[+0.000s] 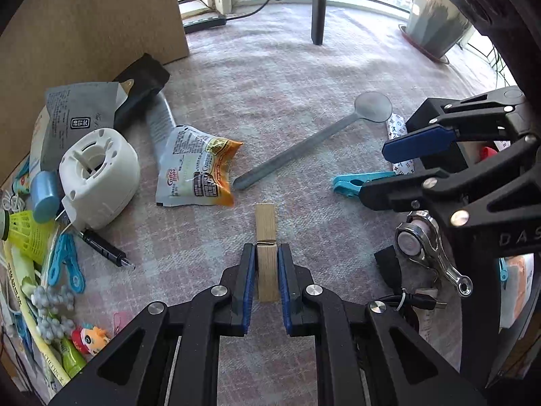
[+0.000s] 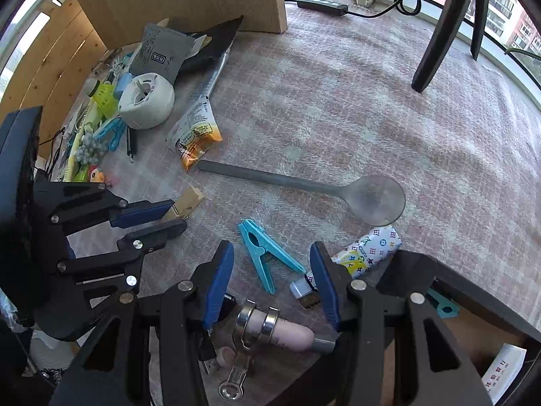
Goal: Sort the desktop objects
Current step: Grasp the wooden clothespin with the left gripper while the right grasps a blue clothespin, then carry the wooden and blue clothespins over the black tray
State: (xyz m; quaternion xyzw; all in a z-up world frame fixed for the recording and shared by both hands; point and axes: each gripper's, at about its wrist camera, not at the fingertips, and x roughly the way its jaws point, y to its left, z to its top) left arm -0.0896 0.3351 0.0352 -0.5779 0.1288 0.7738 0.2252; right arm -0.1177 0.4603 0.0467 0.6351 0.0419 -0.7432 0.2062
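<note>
- Blue-padded fingers of the left claw (image 1: 266, 282) pinch a wooden clothespin (image 1: 266, 233) by its near half; its far end juts forward above the checked cloth covering the bench (image 1: 287, 77).
- Spread wide, the right claw (image 2: 272, 282) hovers with nothing between its fingers above a turquoise clothespin (image 2: 262, 253) lying on the cloth.
- Just right of that peg lies a patterned lighter (image 2: 365, 253), near the bowl of a grey spoon (image 2: 304, 186).
- A snack packet (image 1: 199, 169) sits by the spoon's handle tip, with a white round gadget (image 1: 99, 179) further left amid a heap of clutter.
- Close beneath the right claw, a pink tube with metal rings (image 2: 270, 330) rests on a dark tray edge.
</note>
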